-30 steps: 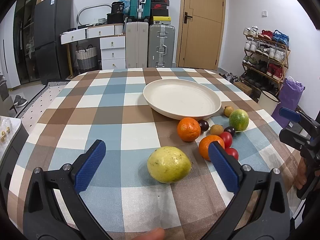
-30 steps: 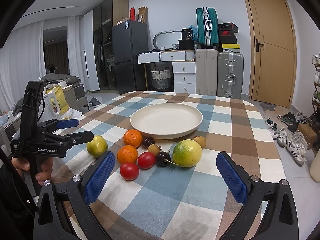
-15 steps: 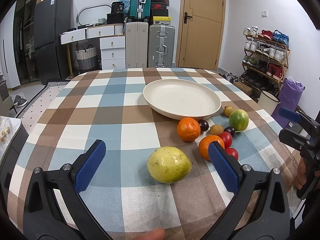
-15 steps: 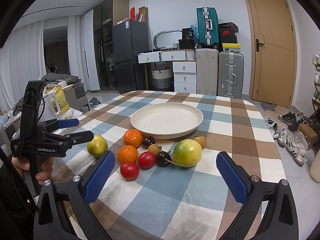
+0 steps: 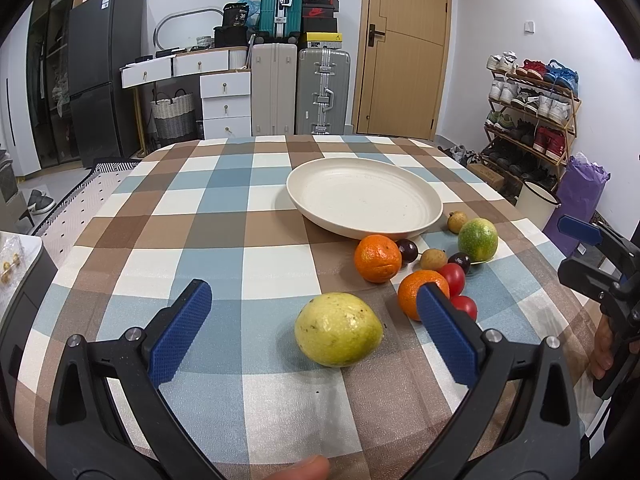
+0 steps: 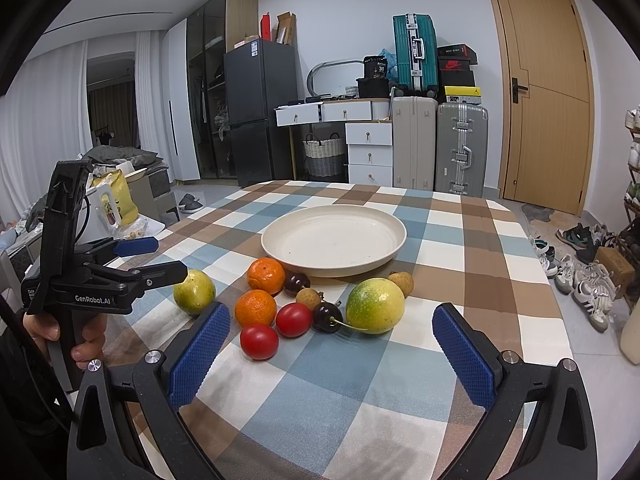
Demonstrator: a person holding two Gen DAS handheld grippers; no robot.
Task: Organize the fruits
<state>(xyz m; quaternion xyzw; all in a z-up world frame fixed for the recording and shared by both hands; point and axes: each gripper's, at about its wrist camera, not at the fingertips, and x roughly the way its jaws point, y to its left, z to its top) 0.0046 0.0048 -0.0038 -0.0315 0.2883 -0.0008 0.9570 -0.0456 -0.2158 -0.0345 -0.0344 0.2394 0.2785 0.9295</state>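
My left tool (image 5: 312,324) wide open, empty, above the near yellow-green guava (image 5: 338,329), my right tool (image 6: 331,346) wide open, empty, near the fruit cluster (image 6: 308,304), cream plate (image 6: 334,240) bare on the checked tabletop (image 6: 440,360)

Cream plate (image 6: 334,240) – blue-brown-white checked tablecloth (image 6: 460,248).

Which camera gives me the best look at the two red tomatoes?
The right wrist view: both tomatoes sit unobstructed near the frame's middle. In the left wrist view the left gripper finger hides part of the nearer tomato, and they look smaller.
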